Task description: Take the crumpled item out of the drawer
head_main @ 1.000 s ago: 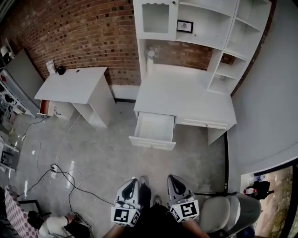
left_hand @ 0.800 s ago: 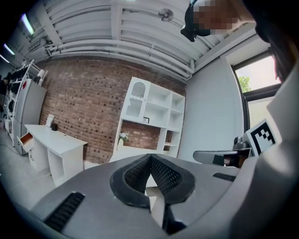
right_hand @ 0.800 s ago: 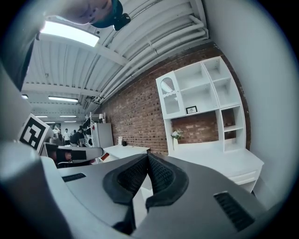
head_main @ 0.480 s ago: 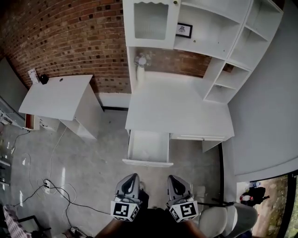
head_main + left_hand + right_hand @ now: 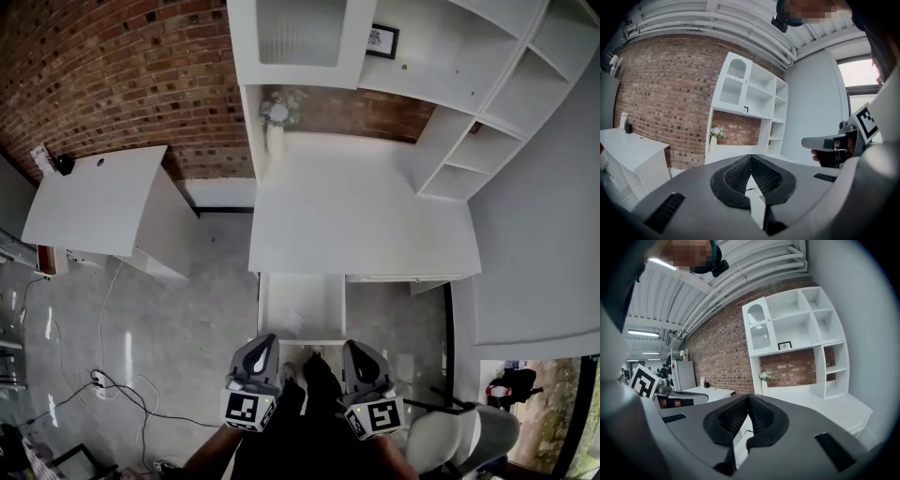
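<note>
beneath the desk (image 5: 361,220), the drawer (image 5: 319,298) lies nearer now.

The left gripper (image 5: 266,339) and right gripper (image 5: 352,345) were smooth grey shells with black ribbed pads (image 5: 738,174), each carrying a white cube (image 5: 248,410) with black square markers (part of the tool).

The drawer (image 5: 302,305) is standing out from under the white surface (image 5: 361,220). Its front part is lying open from above, while the surface's edge is overhanging its back. The left gripper (image 5: 263,342) and right gripper (image 5: 355,347), jaws together, are hovering just before its front. A chair (image 5: 450,433) is crowding the right side, and cables (image 5: 112,375) are trailing across the floor (image 5: 187,328) at left.
</note>
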The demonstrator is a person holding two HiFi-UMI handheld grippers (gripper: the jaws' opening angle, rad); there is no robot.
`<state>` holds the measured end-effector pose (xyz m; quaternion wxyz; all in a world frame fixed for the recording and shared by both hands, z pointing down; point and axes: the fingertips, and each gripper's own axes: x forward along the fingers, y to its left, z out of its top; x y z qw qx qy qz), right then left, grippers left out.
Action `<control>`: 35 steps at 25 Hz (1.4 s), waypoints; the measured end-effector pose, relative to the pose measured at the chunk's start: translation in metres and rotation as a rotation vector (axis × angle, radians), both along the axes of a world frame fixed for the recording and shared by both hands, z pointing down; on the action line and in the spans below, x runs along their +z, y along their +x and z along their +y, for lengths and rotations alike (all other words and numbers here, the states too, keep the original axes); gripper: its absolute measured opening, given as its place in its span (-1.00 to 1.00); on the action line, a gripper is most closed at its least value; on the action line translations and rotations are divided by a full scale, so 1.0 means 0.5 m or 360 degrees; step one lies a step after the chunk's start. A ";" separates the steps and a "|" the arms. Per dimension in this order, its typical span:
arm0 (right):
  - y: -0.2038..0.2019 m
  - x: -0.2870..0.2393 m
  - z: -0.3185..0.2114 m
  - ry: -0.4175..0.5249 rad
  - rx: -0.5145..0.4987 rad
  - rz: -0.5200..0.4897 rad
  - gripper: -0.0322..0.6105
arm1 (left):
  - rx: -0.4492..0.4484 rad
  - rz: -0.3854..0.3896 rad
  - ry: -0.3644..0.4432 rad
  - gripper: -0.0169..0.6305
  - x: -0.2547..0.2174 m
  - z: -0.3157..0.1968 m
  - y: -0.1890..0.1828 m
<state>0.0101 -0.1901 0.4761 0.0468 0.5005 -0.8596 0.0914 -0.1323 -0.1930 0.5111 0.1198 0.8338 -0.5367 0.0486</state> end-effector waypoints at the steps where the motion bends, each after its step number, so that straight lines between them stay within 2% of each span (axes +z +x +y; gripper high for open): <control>1: -0.002 0.008 -0.025 -0.0006 -0.0007 -0.0002 -0.86 | 0.0012 -0.0034 -0.0018 -0.87 0.015 -0.024 0.001; 3: -0.004 0.029 -0.073 -0.0022 -0.0026 0.0006 -0.86 | 0.0055 -0.0095 -0.0070 -0.87 0.050 -0.072 0.009; 8: -0.003 0.060 -0.169 -0.0077 -0.0067 0.0011 -0.86 | 0.0183 -0.0148 -0.0267 -0.87 0.169 -0.168 0.032; 11: 0.000 0.082 -0.224 -0.0114 -0.0090 -0.0001 -0.86 | 0.0277 -0.0308 -0.0445 -0.84 0.297 -0.213 0.048; 14: 0.001 0.107 -0.273 -0.0154 -0.0101 -0.0011 -0.86 | 0.0430 -0.0449 -0.0693 -0.68 0.455 -0.232 0.070; 16: 0.003 0.131 -0.298 -0.0180 -0.0114 0.0001 -0.86 | 0.0522 -0.0523 -0.0849 -0.59 0.551 -0.237 0.082; 19: 0.007 0.168 -0.330 -0.0221 -0.0099 -0.0011 -0.86 | 0.0597 -0.0601 -0.0997 -0.53 0.670 -0.249 0.094; 22: 0.016 0.221 -0.343 -0.0295 -0.0126 0.0037 -0.86 | 0.0621 -0.0610 -0.1153 -0.49 0.778 -0.245 0.103; 26: 0.010 0.254 -0.371 -0.0347 -0.0105 -0.0011 -0.86 | 0.0653 -0.0624 -0.1333 -0.40 0.894 -0.224 0.110; 28: 0.011 0.272 -0.382 -0.0367 -0.0109 -0.0008 -0.86 | 0.0714 -0.0622 -0.1490 -0.30 0.945 -0.203 0.116; 30: 0.012 0.286 -0.389 -0.0376 -0.0105 -0.0012 -0.86 | 0.0746 -0.0560 -0.1658 -0.28 0.985 -0.192 0.119; 31: 0.013 0.292 -0.391 -0.0384 -0.0099 -0.0013 -0.86 | 0.0736 -0.0544 -0.1684 -0.13 0.999 -0.197 0.119; 33: 0.015 0.305 -0.391 -0.0404 -0.0091 -0.0008 -0.86 | 0.0756 -0.0620 -0.1666 -0.19 1.022 -0.209 0.114; 35: 0.019 0.318 -0.390 -0.0425 -0.0084 0.0001 -0.86 | 0.0838 -0.0695 -0.1688 -0.19 1.045 -0.202 0.116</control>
